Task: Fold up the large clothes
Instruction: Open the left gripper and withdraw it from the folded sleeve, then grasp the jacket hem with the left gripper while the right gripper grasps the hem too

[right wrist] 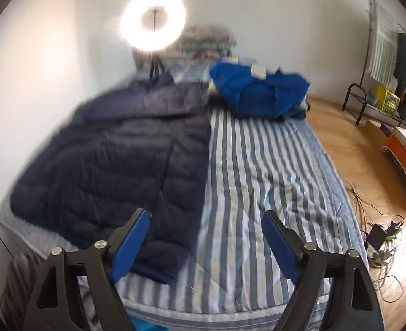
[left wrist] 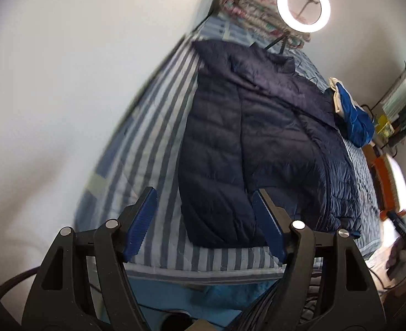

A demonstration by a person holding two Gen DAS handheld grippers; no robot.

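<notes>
Both your grippers, left (left wrist: 204,193) and right (right wrist: 207,215), gape with nothing between them; the jacket (right wrist: 114,160) lies at frame left on the bed (right wrist: 258,171).

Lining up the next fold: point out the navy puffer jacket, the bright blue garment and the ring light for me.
navy puffer jacket (left wrist: 225,143): left wrist view, on its quilted front panel.
bright blue garment (right wrist: 258,91): right wrist view, on the middle of the crumpled heap.
ring light (left wrist: 281,5): left wrist view, on the glowing ring's left side.
</notes>
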